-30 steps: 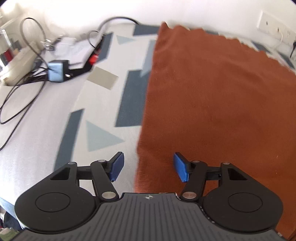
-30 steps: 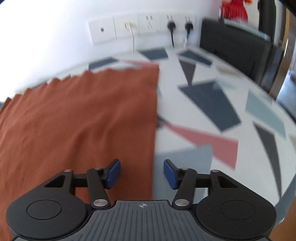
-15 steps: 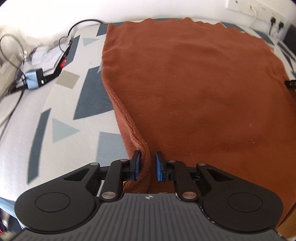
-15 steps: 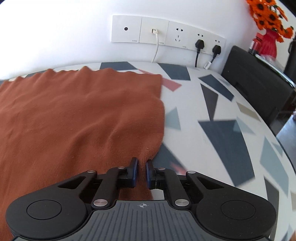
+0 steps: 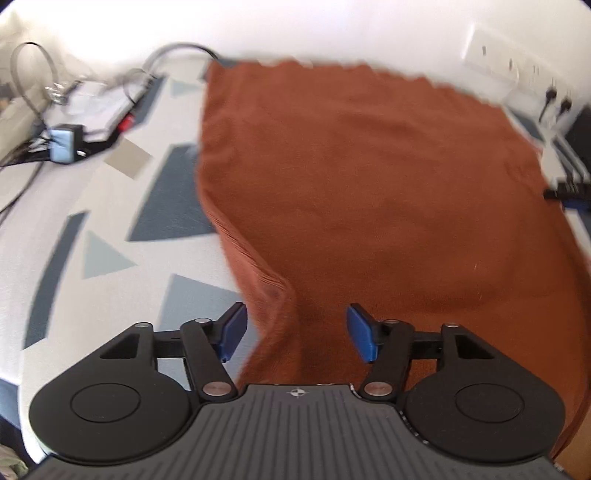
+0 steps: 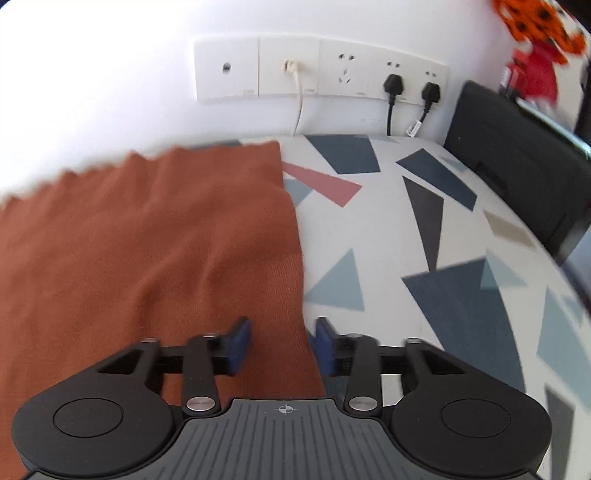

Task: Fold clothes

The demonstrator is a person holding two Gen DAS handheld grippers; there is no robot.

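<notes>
A rust-orange knit garment (image 5: 362, 184) lies spread on a table with a white cover printed with blue and grey triangles (image 5: 110, 229). My left gripper (image 5: 295, 336) is open over the garment's near left edge, where the cloth bunches into a raised fold between the blue pads. My right gripper (image 6: 282, 345) is open astride the garment's near right edge (image 6: 147, 251). The tip of the right gripper also shows at the far right of the left wrist view (image 5: 570, 194).
Cables, a small blue-grey box (image 5: 64, 144) and a power strip lie at the table's far left. Wall sockets with two black plugs (image 6: 391, 85) sit behind the table. A black chair back (image 6: 517, 166) stands at the right, with orange flowers (image 6: 535, 22) beyond.
Both grippers closed on the garment's near corners half a second ago and have now opened, letting the cloth go. The left edge now sits bunched and shifted inward.
</notes>
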